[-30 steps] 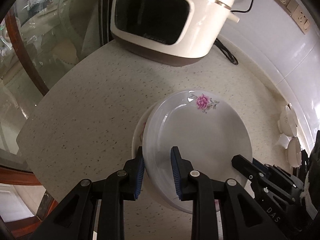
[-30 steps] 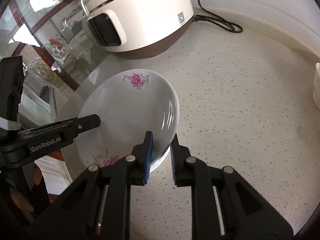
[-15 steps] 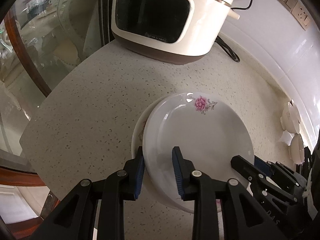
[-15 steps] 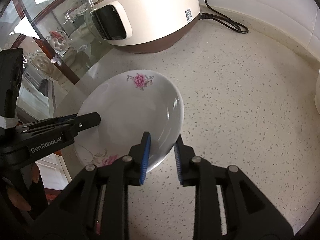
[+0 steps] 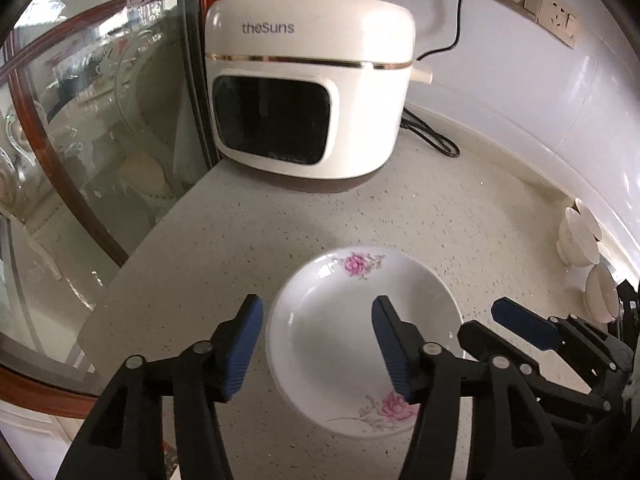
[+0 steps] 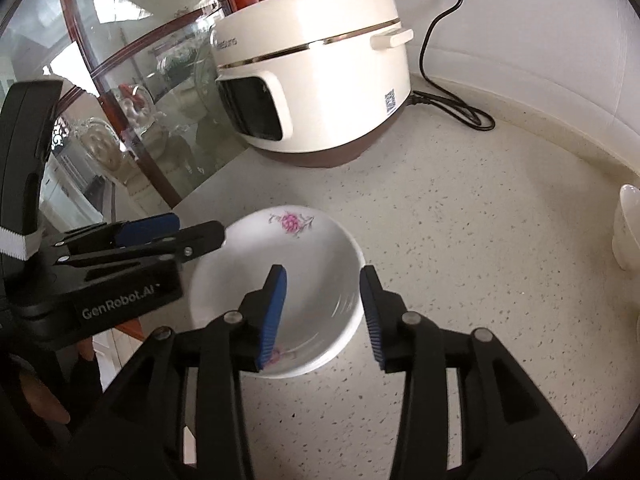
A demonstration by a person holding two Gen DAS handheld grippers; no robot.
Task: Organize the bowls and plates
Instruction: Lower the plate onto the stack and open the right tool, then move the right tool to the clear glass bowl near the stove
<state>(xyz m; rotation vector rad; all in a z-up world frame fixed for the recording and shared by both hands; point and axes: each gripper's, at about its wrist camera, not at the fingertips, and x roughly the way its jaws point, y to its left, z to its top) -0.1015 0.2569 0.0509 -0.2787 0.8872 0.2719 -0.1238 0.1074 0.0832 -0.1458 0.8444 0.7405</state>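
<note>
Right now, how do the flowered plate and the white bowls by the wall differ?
The flowered plate lies flat and face up near the counter's front edge, under the opening left tongs and right tongs; the white bowls sit far right against the wall, tipped on their sides. The plate is wide, shallow and carries pink flowers; the bowls look smaller, deeper and plain. Both are glossy white and unheld.

plates (image 5: 362,340) stacked on counter (image 5: 248,240), cooker (image 5: 308,92) behind
</note>
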